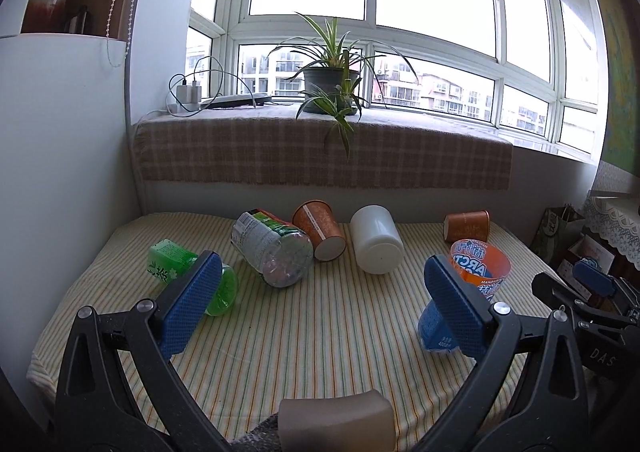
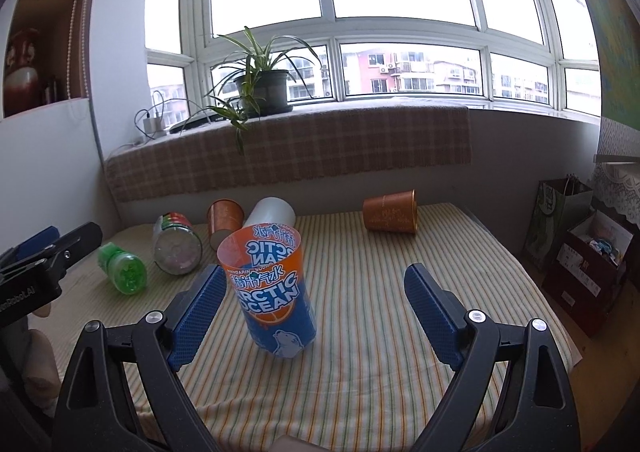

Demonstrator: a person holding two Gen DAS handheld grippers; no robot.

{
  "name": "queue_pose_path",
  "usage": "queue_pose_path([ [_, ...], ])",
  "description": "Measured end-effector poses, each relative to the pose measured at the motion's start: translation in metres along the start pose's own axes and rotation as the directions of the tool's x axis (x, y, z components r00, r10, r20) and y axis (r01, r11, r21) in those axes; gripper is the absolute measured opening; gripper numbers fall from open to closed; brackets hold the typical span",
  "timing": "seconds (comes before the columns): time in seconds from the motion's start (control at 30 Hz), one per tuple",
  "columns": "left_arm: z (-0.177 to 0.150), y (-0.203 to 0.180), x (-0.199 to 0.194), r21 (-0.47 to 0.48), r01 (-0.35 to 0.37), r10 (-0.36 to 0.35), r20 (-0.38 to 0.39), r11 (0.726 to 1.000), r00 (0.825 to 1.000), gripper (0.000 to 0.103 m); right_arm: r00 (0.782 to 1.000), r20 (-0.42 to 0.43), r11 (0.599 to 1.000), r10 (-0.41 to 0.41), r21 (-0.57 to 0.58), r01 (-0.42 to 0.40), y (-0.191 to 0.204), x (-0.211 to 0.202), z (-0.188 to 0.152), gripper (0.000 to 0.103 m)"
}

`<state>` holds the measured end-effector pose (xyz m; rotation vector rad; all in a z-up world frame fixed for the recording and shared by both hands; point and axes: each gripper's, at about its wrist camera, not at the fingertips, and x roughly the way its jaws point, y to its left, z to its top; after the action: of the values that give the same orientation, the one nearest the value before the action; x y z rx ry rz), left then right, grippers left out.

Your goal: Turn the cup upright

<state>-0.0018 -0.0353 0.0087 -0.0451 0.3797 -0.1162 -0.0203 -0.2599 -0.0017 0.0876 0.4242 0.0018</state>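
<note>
An orange and blue "Arctic Ocean" cup (image 2: pixel 272 292) stands upright on the striped tablecloth (image 2: pixel 360 352), mouth up, leaning slightly. My right gripper (image 2: pixel 316 316) is open, the cup standing between its fingers near the left pad (image 2: pixel 198 316), apart from both. In the left wrist view the same cup (image 1: pixel 476 272) sits partly behind my right finger (image 1: pixel 456 304). My left gripper (image 1: pixel 316 304) is open and empty above the cloth. The right gripper's body (image 1: pixel 580 304) shows at the far right.
Lying on the cloth: a green bottle (image 1: pixel 188 272), a clear bottle (image 1: pixel 276 248), an orange paper cup (image 1: pixel 320 230), a white cup (image 1: pixel 376 240), another orange cup (image 2: pixel 390 216). A potted plant (image 2: pixel 264 92) on the sill. Bags and boxes (image 2: pixel 580 252) at right.
</note>
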Motion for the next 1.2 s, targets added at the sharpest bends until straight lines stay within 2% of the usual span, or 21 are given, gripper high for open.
queue_pose_path([
  [1.2,-0.001,0.001,0.003,-0.001,-0.004,0.004,-0.013,1.0,1.0,0.103,0.999,-0.046,1.0,0.029,0.011,-0.029,0.002,0.011,-0.004,0.091],
])
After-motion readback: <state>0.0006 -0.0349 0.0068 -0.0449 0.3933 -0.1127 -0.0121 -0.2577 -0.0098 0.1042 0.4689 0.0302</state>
